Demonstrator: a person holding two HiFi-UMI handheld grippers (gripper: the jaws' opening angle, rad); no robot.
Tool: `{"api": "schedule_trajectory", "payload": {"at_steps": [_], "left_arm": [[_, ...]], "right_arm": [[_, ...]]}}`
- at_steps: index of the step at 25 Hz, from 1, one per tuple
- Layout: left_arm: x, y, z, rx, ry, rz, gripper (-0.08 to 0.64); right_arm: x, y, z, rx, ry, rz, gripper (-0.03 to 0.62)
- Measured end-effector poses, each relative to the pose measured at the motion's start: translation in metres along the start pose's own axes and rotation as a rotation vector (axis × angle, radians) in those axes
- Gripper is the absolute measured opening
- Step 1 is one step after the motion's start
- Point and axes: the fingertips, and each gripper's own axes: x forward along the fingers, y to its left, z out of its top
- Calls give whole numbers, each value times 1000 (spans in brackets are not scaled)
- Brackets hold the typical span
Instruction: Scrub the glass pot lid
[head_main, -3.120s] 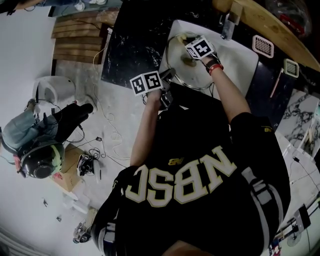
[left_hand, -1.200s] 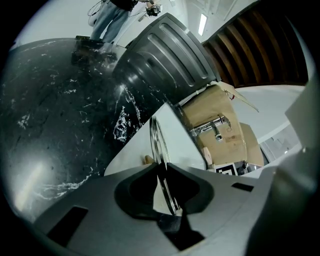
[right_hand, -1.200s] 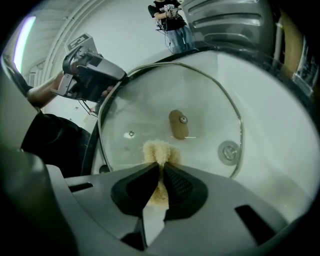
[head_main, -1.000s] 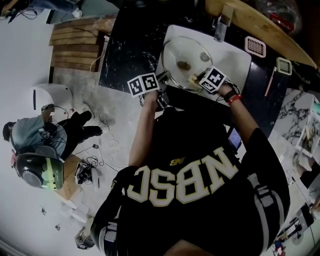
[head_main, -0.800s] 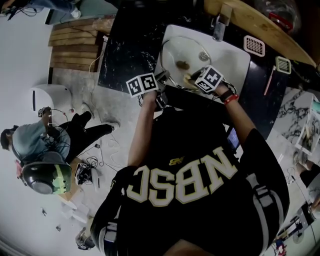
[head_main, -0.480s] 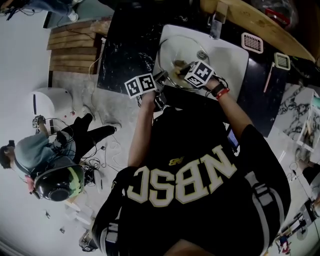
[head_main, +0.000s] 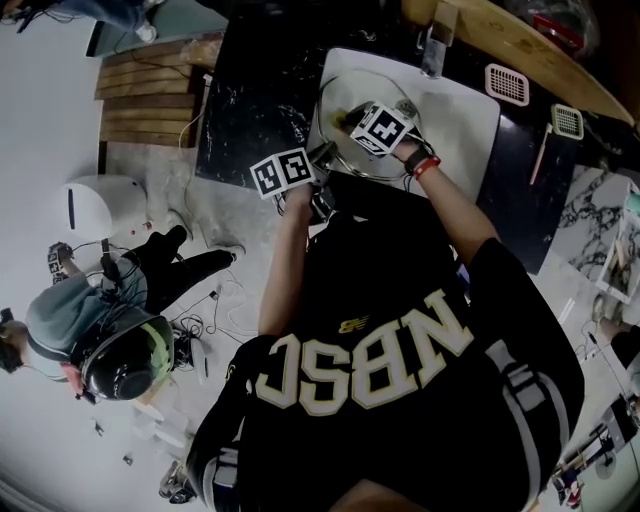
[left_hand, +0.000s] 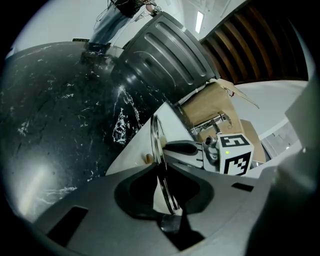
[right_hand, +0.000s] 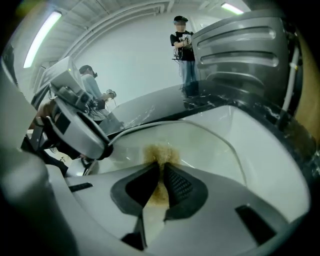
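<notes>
Lid rim (left_hand: 156, 140) in left hand-held gripper (left_hand: 162, 175)

This was a mock kitchen corner inside a test lab, not a home. Under the right claw (right_hand: 161, 170) lay a white sink (head_main: 470, 110) set in a black marbled counter (head_main: 255, 100). Left of the left claw (head_main: 322, 152) were a bare pale floor (head_main: 40, 150) strewn with cables (head_main: 215, 290), a slatted wooden pallet (head_main: 150, 85) and a person in a helmet (head_main: 125, 365). Beyond the right claw, tube lights (right_hand: 42, 32) lined a plain ceiling (right_hand: 125, 20) above a standing person (right_hand: 186, 50) carrying gear.
</notes>
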Motion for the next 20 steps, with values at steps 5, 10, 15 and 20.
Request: {"api": "schedule_trajectory", "payload": {"at_steps": [5, 10, 15, 20], "left_arm": [[-2, 1, -3, -9, 4, 3, 72], [0, 0, -3, -21, -1, -6, 72], [-1, 0, -1, -24, -5, -11, 72], [-1, 0, -2, -27, -8, -12, 72]], "right_arm": [[8, -27, 10, 8, -5, -88, 43], [14, -59, 11, 57, 9, -169, 43], [17, -82, 4, 88, 27, -203, 43], [16, -113, -27, 102, 99, -283, 43]]}}
